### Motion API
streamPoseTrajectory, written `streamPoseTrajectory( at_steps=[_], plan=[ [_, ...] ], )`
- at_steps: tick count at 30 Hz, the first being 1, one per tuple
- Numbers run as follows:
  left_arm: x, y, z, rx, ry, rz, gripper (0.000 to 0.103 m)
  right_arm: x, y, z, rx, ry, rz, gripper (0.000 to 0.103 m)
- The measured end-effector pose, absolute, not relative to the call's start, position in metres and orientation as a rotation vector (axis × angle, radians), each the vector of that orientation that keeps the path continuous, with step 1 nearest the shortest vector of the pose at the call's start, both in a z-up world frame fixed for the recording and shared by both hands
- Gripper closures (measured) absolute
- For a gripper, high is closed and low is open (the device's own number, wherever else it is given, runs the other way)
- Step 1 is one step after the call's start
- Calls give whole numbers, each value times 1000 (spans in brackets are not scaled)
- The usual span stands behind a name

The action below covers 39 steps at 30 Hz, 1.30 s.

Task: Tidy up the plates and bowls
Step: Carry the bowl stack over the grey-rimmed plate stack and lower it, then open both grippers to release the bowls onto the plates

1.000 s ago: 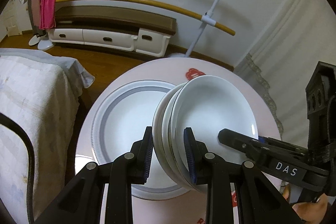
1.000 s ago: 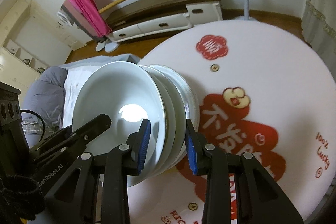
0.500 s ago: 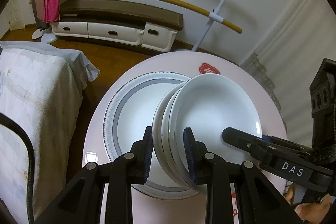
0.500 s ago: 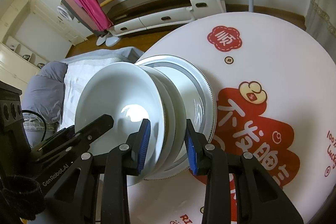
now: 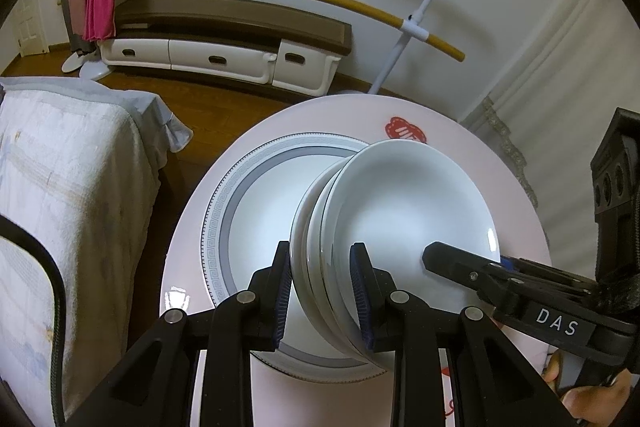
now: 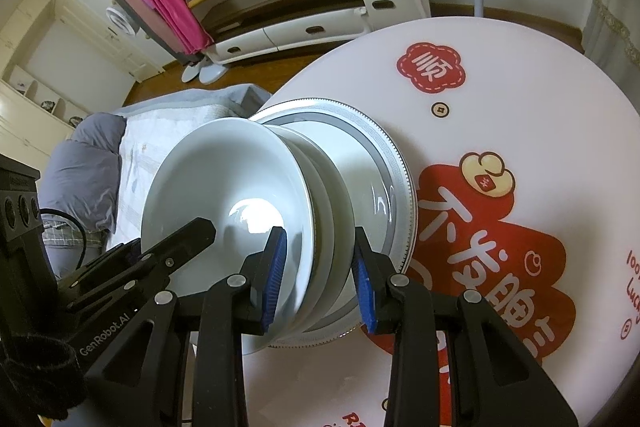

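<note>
Soft, even indoor light; bright glare glints inside the top bowl [image 6: 250, 215] and on the tabletop [image 5: 176, 297]. Fisheye bends edges; corners vignette black.

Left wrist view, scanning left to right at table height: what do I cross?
Quilted bed cover → bare pink edge of the round table → grey-rimmed plate → stack of white bowls clamped by the left gripper → right gripper → curtain.

Plain glossy white on the stacked bowls [image 5: 404, 211]. White centre, grey band and Greek-key rim on the large plate [image 5: 240, 211]. Pale pink table [image 6: 520, 99] printed with red cloud motifs and cream characters. Blue ribbed pads [image 6: 274, 279] on black fingers.
</note>
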<state>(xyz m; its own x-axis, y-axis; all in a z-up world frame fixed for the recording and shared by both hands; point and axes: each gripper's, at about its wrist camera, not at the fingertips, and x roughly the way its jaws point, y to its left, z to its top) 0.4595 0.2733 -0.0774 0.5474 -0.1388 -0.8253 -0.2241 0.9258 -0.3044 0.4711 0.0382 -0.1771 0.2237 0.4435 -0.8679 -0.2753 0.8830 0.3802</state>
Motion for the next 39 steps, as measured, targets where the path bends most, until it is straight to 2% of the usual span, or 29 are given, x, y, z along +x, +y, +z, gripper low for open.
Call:
streamPoseTrajectory(
  at_steps=[15, 19, 21, 23, 25, 31, 39],
  plan=[
    [459, 280, -84, -408, 976, 78, 77, 473, 46, -177, 150, 1234, 494, 68],
    [455, 283, -86, -421, 962, 79, 66, 473, 46, -176, 149, 1228, 493, 68],
    [452, 285, -85, -413, 950, 104, 48, 474, 46, -176, 156, 1223, 499, 67],
    [446, 286, -82, -401, 930, 139, 43, 474, 44, -175, 165, 1222, 514, 65],
    [440, 289, -81, -408, 914, 164, 35, 472, 40, -172, 177, 1208, 520, 50],
    [411, 281, -72, -394, 855, 196, 34, 461, 29, -159, 206, 1174, 553, 40],
    [349, 230, -59, -263, 724, 143, 23, 418, 0, -133, 176, 1057, 524, 30]
  ],
)
